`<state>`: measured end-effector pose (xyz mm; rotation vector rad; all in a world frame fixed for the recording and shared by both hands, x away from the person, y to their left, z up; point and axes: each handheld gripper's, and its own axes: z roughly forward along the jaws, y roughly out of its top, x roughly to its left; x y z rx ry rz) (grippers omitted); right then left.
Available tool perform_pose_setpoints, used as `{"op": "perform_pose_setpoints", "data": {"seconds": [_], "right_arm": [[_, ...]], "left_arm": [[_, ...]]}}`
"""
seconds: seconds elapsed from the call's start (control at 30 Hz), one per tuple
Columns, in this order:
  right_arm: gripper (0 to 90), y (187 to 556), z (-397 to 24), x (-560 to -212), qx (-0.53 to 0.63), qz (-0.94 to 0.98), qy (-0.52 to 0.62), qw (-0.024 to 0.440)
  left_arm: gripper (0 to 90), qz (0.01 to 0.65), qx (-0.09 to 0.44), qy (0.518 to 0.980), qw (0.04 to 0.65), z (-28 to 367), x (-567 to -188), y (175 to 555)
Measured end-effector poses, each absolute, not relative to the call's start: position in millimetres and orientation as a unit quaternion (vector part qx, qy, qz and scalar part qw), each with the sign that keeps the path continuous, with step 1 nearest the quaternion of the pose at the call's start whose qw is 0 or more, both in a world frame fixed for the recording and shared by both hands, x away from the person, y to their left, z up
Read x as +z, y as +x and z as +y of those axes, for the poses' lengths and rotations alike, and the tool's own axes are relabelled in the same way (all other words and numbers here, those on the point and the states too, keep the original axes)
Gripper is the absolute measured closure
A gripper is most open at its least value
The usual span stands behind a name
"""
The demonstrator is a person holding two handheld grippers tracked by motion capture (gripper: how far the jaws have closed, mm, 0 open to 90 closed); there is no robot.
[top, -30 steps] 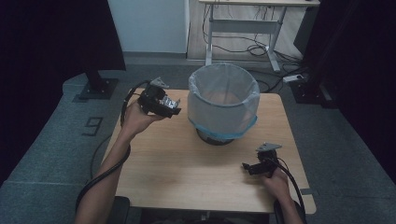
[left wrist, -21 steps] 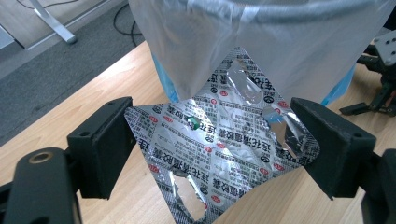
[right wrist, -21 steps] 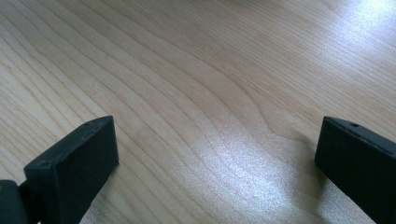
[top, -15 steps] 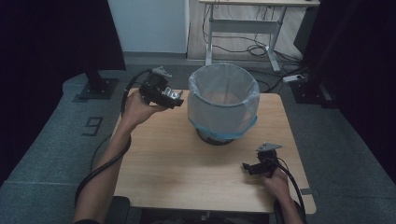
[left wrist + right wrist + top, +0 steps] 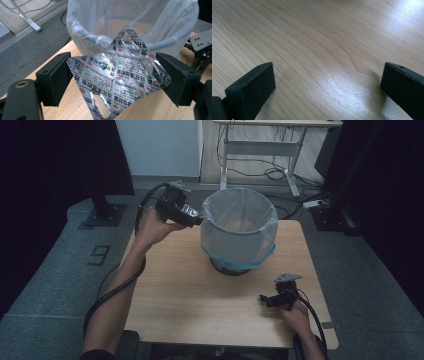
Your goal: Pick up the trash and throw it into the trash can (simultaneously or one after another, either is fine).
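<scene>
My left gripper [image 5: 192,218] hangs in the air at the left rim of the bin [image 5: 239,231], shut on a silver foil blister pack [image 5: 120,75] with red print and torn pockets. In the left gripper view the pack is clamped by two opposite corners between the black jaws, just short of the bin's clear plastic liner [image 5: 150,22]. The pack [image 5: 190,212] glints beside the bin's rim in the high view. My right gripper [image 5: 266,299] rests low over the table's front right, jaws wide open, with bare wood [image 5: 319,57] between them.
The round bin with its liner stands at the back middle of the wooden table [image 5: 175,290]. Grey carpet surrounds the table. A white desk frame [image 5: 260,150] with cables stands behind it. A black stand base [image 5: 105,212] sits on the floor at left.
My left gripper has risen and moved forward and right with the blister pack, up to the bin's left rim. The right gripper has stayed put.
</scene>
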<state>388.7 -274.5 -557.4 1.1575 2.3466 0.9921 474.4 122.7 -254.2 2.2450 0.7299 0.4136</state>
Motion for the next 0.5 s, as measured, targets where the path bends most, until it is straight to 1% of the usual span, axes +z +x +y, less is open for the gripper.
{"op": "perform_pose_setpoints", "data": {"seconds": [0.33, 0.5], "right_arm": [[0.0, 388.7, -274.6, -557.3, 0.349, 0.826, 0.408, 0.171], [0.0, 388.7, -274.6, -557.3, 0.349, 0.826, 0.407, 0.171]], "left_arm": [[16.7, 0.277, 0.164, 0.871, 0.371, 99.3, -242.5, 479.4], [16.7, 0.277, 0.158, 0.87, 0.376, 90.3, -238.7, 484.1]]}}
